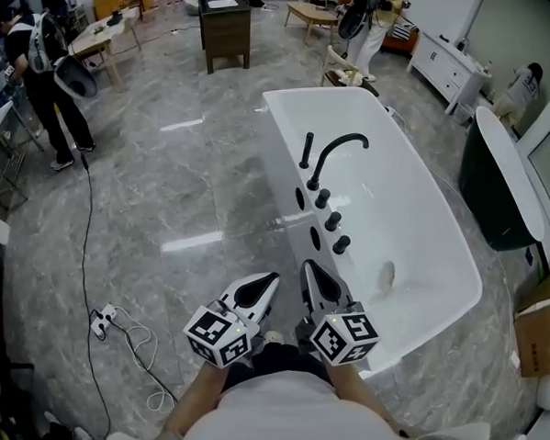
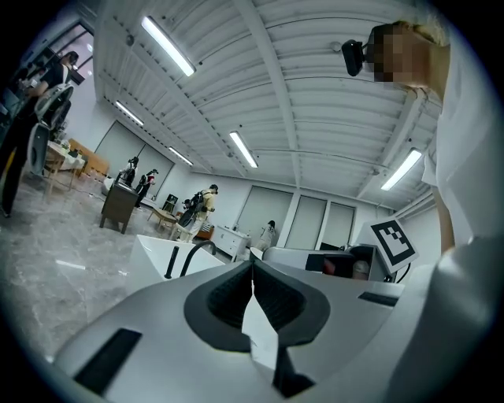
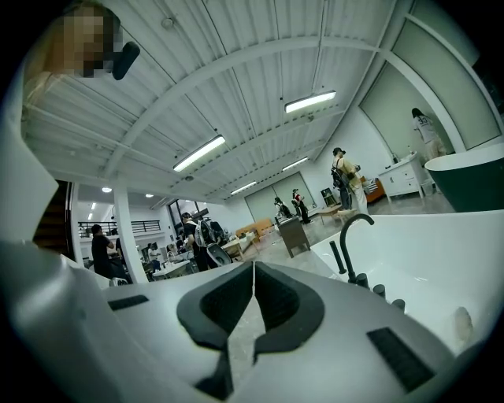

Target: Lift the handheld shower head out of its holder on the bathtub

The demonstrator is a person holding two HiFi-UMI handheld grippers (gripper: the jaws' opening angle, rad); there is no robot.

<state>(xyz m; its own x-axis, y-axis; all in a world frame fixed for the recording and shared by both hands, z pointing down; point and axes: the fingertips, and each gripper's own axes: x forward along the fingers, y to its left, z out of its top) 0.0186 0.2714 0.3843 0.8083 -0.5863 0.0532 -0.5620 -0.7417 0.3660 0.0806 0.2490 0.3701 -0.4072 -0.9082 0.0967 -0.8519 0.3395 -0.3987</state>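
Both shut and empty: left gripper (image 1: 271, 281) and right gripper (image 1: 308, 270) have jaws together with nothing between them. Handheld shower head (image 1: 306, 150) stands upright on the bathtub (image 1: 284, 122) rim, well ahead of the right gripper, beyond the knobs (image 1: 332, 221). Best to open the jaws early, straddle the shaft, then lift straight up.

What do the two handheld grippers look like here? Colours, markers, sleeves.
Both alike: left gripper and right gripper have pale grey shells tapering to a point, with black pads inside. Each carries a white cube with black square markers at the rear. No cables show on them. The person wears a white top.
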